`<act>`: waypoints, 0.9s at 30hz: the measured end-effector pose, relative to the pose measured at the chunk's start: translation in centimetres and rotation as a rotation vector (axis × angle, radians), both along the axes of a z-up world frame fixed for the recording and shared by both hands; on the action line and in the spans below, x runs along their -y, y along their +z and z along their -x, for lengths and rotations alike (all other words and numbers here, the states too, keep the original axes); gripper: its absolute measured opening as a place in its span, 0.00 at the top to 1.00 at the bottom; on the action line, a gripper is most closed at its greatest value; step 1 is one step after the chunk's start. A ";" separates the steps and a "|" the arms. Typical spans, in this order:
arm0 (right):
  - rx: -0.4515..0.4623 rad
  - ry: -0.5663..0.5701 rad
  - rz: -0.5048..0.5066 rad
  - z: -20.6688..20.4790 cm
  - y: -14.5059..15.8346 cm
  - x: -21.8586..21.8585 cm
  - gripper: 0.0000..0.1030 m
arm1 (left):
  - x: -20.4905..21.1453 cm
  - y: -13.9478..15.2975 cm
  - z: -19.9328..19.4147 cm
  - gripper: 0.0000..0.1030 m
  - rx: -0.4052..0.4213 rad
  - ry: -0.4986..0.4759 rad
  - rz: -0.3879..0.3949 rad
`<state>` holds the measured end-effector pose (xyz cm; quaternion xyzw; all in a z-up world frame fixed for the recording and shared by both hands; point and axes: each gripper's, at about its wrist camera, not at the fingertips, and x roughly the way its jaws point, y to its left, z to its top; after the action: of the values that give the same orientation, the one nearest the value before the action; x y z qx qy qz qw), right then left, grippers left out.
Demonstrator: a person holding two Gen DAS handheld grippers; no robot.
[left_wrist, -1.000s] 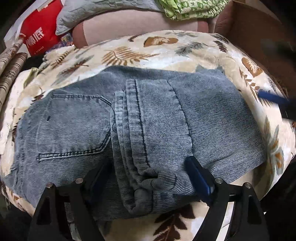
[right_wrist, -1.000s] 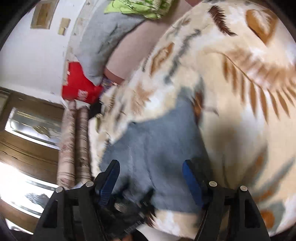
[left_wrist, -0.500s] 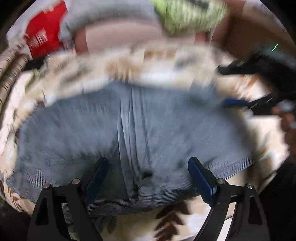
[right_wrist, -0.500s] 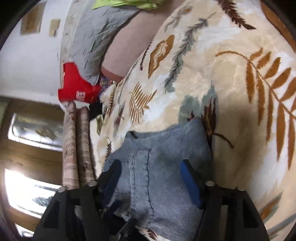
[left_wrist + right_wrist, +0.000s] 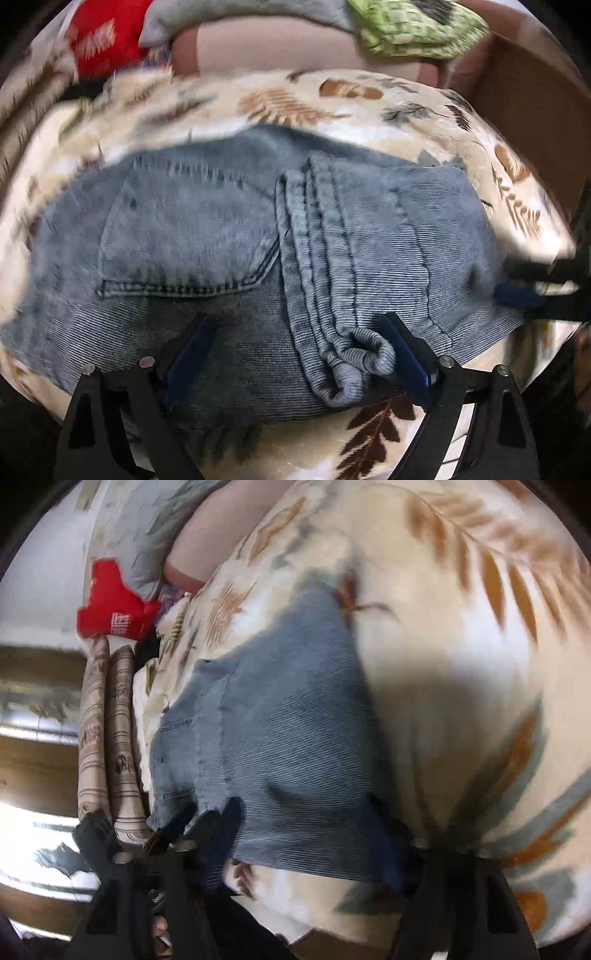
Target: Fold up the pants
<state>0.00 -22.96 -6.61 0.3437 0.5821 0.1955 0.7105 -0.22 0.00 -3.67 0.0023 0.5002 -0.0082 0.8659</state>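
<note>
Blue-grey ribbed pants (image 5: 236,236) lie folded on a leaf-print blanket (image 5: 369,107), back pocket up, with a stack of hems across the middle. My left gripper (image 5: 297,356) stands open over the near edge, and a rolled hem (image 5: 354,354) lies between its blue pads (image 5: 406,358). My right gripper (image 5: 306,842) is down at the pants' (image 5: 288,746) right end; its jaws are closing with the cloth edge between them, and I see no firm pinch. From the left wrist view, one of its blue pads (image 5: 517,295) touches that edge.
A red bag (image 5: 99,40), a grey pillow (image 5: 236,14) and a green checked cloth (image 5: 417,29) lie behind the blanket on a pink cushion (image 5: 277,51). A brown box wall (image 5: 528,110) stands at the right. Two patterned rolls (image 5: 107,738) lean on the left.
The right gripper came down from above the blanket onto the pants' right end, and its jaws narrowed. The left gripper shifted slightly along the near edge and stayed open.
</note>
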 end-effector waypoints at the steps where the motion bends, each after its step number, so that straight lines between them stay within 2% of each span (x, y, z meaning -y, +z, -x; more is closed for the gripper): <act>1: -0.006 -0.025 -0.030 0.2 0.6 0.4 0.35 | 0.1 0.6 0.2 0.12 0.017 -0.007 0.008; 4: 0.073 -0.040 -0.018 0.8 3.9 0.6 0.33 | -0.2 2.6 0.8 0.12 0.085 0.005 0.070; 7: 0.110 0.004 -0.128 1.9 4.7 -0.3 0.29 | -0.5 3.0 0.5 0.12 0.093 0.022 0.106; 8: 0.091 0.012 -0.095 2.1 3.6 -0.8 0.26 | -0.1 2.7 0.3 0.12 0.075 0.016 0.099; 9: 0.030 0.021 -0.039 2.3 1.6 -0.3 0.27 | 0.4 1.8 0.1 0.12 0.041 0.005 0.078; 10: -0.007 0.008 -0.054 2.4 -0.1 -0.2 0.30 | 0.6 0.9 -0.5 0.12 -0.003 -0.010 0.043; 11: 0.012 -0.036 -0.097 2.7 -0.1 0.5 0.30 | 0.9 -0.4 -0.9 0.12 -0.051 -0.022 -0.008; 13: -0.004 -0.024 -0.089 2.5 1.1 0.8 0.30 | 1.0 -0.3 -0.6 0.12 -0.024 -0.014 -0.023; 15: 0.061 -0.015 -0.009 2.1 3.8 0.9 0.30 | 1.3 1.0 -0.4 0.12 0.014 -0.014 -0.001; 17: 0.098 0.013 -0.019 0.5 5.6 0.4 0.30 | 2.0 1.7 -0.2 0.12 0.066 -0.046 -0.019; 18: 0.102 0.000 -0.025 -0.8 6.0 1.1 0.30 | 2.2 1.4 -0.4 0.12 0.057 -0.054 -0.043; 20: 0.108 -0.007 -0.069 -3.7 6.3 0.5 0.30 | 2.5 -0.4 -1.1 0.12 -0.011 -0.066 -0.070; 21: 0.098 -0.018 -0.104 -5.1 5.9 0.1 0.30 | 2.3 -1.3 -1.3 0.09 -0.023 -0.063 -0.066; 22: 0.087 -0.025 -0.141 -6.4 5.2 -0.1 0.30 | 2.2 -1.2 -1.2 0.09 0.008 -0.059 -0.054; 24: 0.090 -0.045 -0.120 -9.2 3.3 -0.2 0.30 | 2.2 -1.3 -1.1 0.09 0.012 -0.065 -0.061; 25: 0.053 -0.084 -0.089 -10.1 1.8 0.8 0.30 | 2.2 -1.4 -1.1 0.08 0.012 -0.069 -0.059; 26: -0.010 -0.103 -0.112 -11.0 -0.7 1.1 0.30 | 2.1 -1.5 -1.1 0.08 0.014 -0.073 -0.055; 27: -0.020 -0.120 -0.143 -11.1 -1.4 1.7 0.30 | 2.0 -1.6 -1.0 0.07 0.019 -0.076 -0.049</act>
<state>11.09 -24.63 -8.01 0.4297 0.5520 0.1904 0.6888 0.79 -1.99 -5.25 0.0429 0.4915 -0.0288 0.8693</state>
